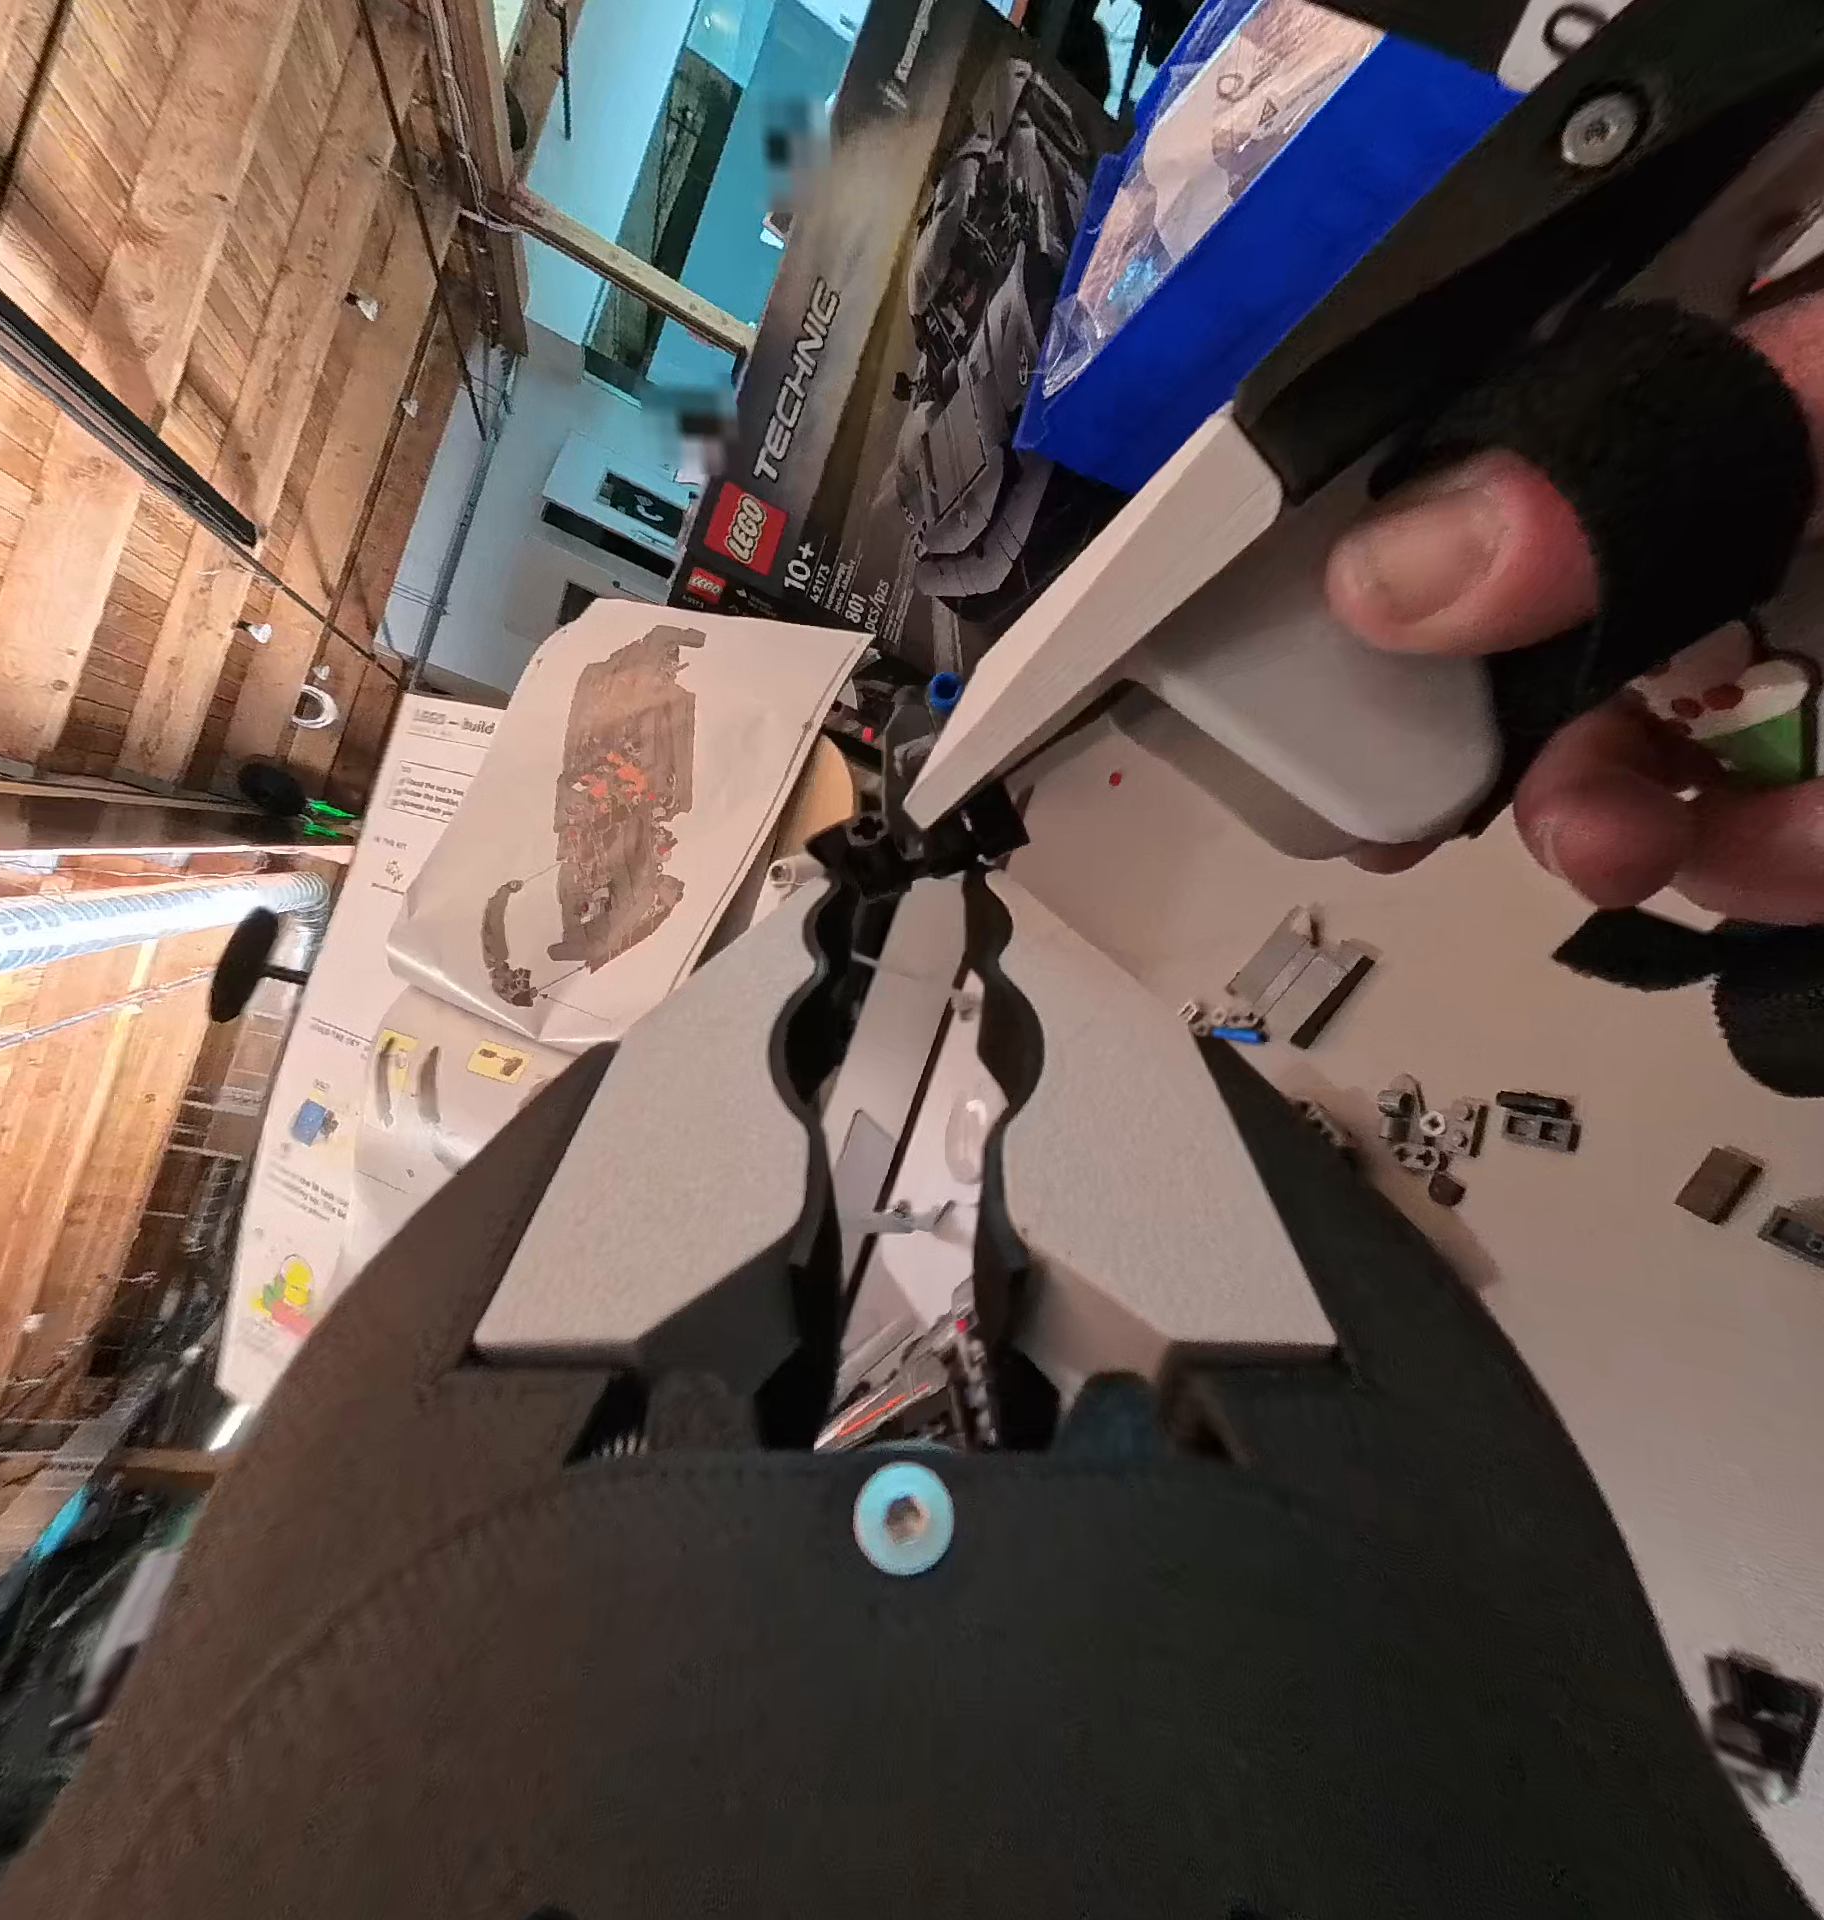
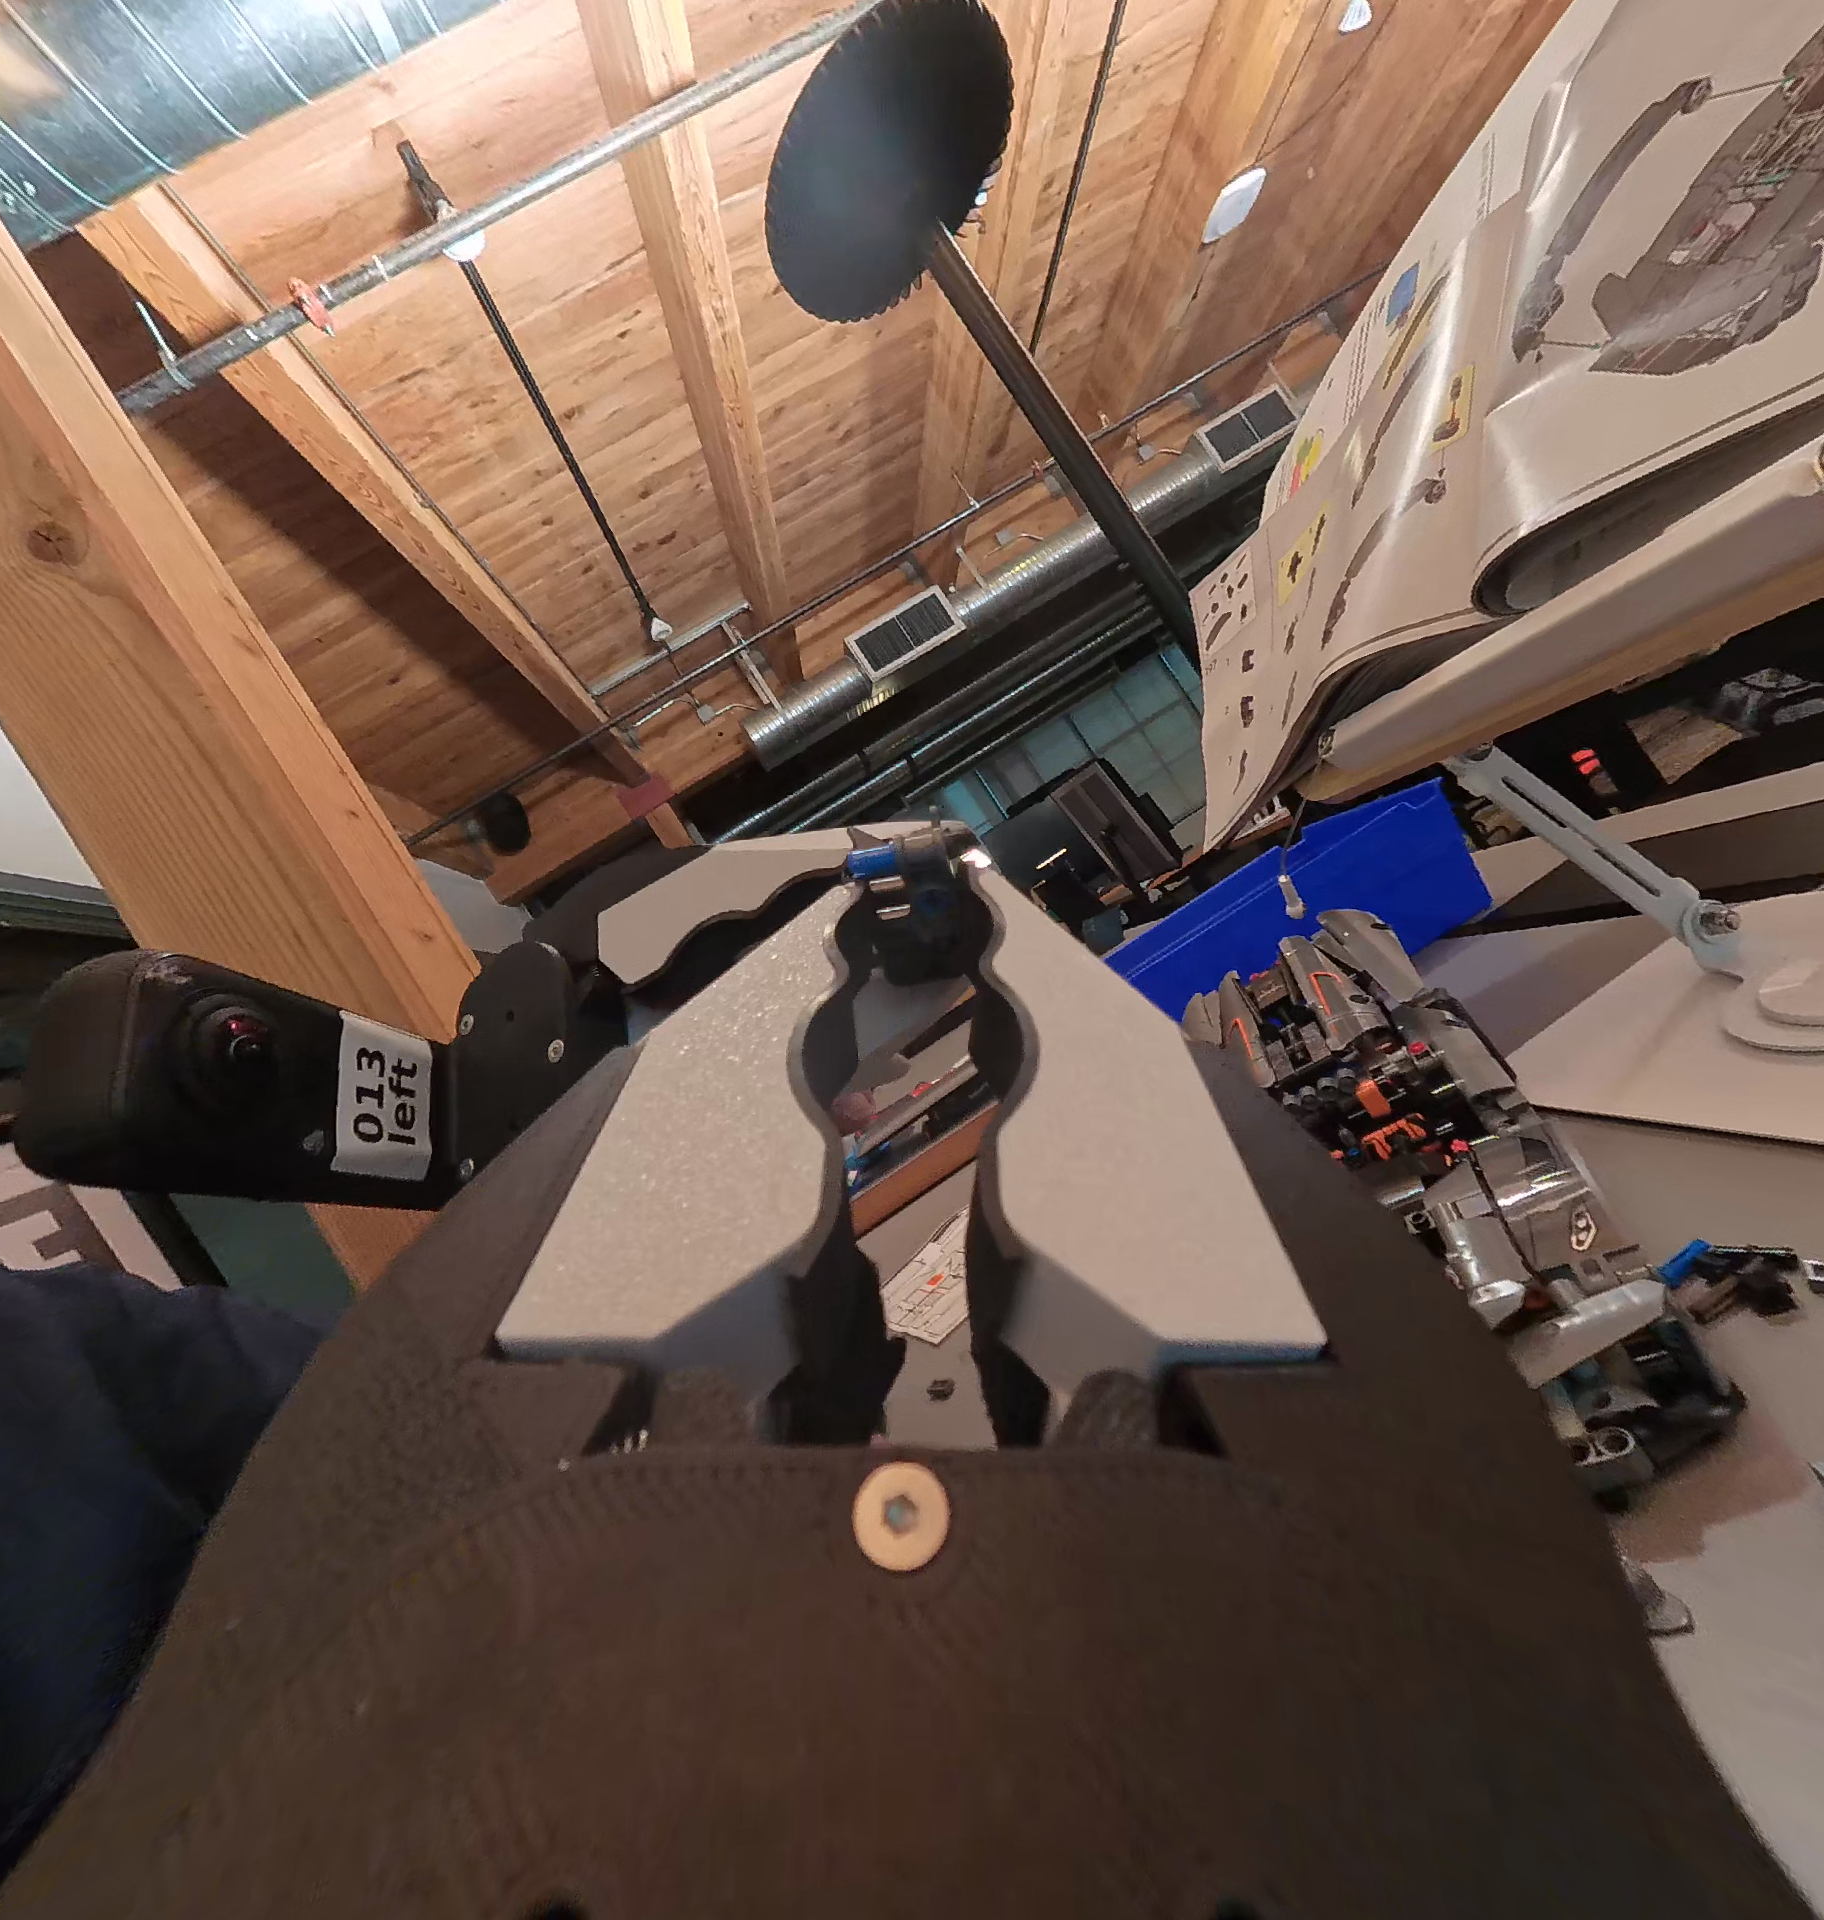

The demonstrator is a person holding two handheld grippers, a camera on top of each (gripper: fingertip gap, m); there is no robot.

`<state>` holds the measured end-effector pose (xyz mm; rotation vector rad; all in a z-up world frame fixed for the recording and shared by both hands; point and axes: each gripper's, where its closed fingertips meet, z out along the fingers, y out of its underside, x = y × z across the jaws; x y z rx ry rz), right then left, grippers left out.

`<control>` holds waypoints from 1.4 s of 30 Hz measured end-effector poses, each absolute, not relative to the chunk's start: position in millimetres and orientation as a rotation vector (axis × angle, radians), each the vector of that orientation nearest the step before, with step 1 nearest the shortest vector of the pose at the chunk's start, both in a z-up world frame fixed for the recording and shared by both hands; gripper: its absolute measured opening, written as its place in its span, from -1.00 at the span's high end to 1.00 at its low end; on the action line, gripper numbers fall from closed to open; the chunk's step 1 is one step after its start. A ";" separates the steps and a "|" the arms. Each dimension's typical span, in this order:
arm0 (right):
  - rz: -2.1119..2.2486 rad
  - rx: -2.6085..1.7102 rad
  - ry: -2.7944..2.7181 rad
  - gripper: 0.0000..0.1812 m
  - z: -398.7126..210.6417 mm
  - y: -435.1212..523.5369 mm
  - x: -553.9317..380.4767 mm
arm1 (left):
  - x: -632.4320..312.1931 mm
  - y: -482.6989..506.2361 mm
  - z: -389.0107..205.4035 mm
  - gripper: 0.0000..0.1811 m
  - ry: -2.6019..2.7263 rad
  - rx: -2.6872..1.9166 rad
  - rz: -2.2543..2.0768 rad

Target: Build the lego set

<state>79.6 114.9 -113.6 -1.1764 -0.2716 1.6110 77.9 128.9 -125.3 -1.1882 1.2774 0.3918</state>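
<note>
We see printed writing in several places, and we leave all of it unread: a dark set box (image 1: 866,384) with a red logo square and white lettering stands at the back of the tabletop (image 1: 1573,1403), an open instruction booklet (image 1: 617,831) shows coloured diagrams, and a white sticker sits on the body of the left tool where it crosses the right wrist view.

The small black lego assembly (image 1: 903,844) is held in the air between both tools, above the tabletop. The left tool (image 1: 903,868) has its tips drawn together on it, clamping its lower edge. The right tool (image 2: 923,868) comes in from the upper right of the left wrist view, its pale finger tip touching the same piece, with a hand (image 1: 1614,665) in a black fingerless glove around its body. In the right wrist view its tips are closed on the assembly (image 2: 913,878), which shows a blue pin and a blue connector among black parts.

The partly built grey model (image 2: 1427,1143), with orange accents and black inner beams, lies on the tabletop to the right of the right tool, well apart from the held piece. Loose grey and black pieces (image 1: 1427,1122) are scattered on the tabletop, and a blue bin (image 1: 1230,260) holding clear bags stands beside the box.
</note>
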 end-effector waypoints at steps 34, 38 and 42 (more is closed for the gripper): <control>1.545 -1.132 -0.201 0.84 -109.8 120.2 90.5 | 93.3 133.6 -123.7 0.67 1.230 -1.248 0.301; 1.539 -1.153 -0.197 0.85 -113.6 121.7 88.6 | 90.9 135.5 -127.7 0.69 1.244 -1.247 0.336; 1.526 -1.155 -0.198 0.85 -113.0 121.5 88.4 | 90.2 135.6 -127.6 0.71 1.259 -1.246 0.374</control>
